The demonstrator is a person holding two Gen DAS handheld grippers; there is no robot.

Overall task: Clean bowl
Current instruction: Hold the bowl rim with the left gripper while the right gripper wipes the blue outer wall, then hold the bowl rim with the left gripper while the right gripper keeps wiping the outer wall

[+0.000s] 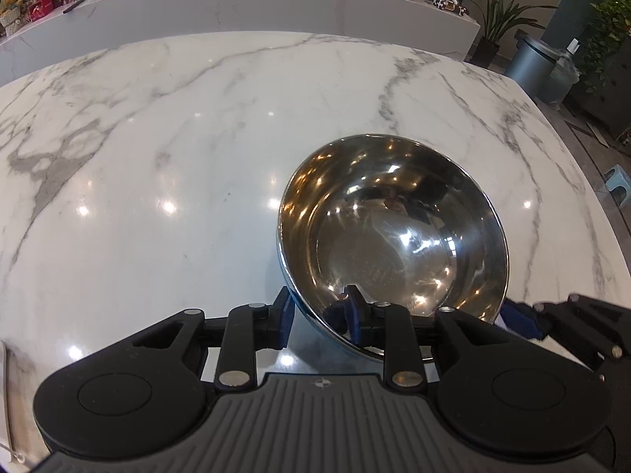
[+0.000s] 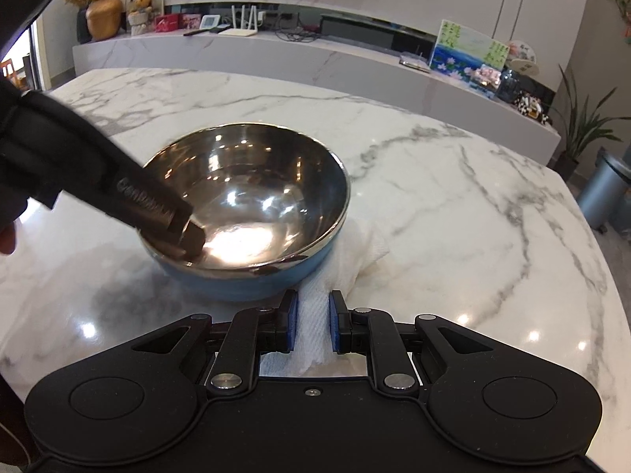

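Note:
A steel bowl (image 1: pixel 394 236) with a blue outside (image 2: pixel 252 197) stands on the marble table (image 1: pixel 157 138). My left gripper (image 1: pixel 321 315) straddles the bowl's near rim, one pad outside the wall and one inside. A thin gap shows beside the outer pad, so the jaws stand slightly open around the rim. In the right wrist view its fingers (image 2: pixel 193 238) reach in over the bowl's left rim. My right gripper (image 2: pixel 311 323) is shut on a white paper towel (image 2: pixel 315 339). The towel runs forward and lies against the bowl's right side. The bowl's inside looks shiny and bare.
A long marble ledge (image 2: pixel 276 51) with ornaments and pictures runs behind the table. A grey bin (image 2: pixel 599 193) and potted plants (image 1: pixel 497 19) stand off the table's right edge. A person's hand (image 2: pixel 6 236) shows at the left border.

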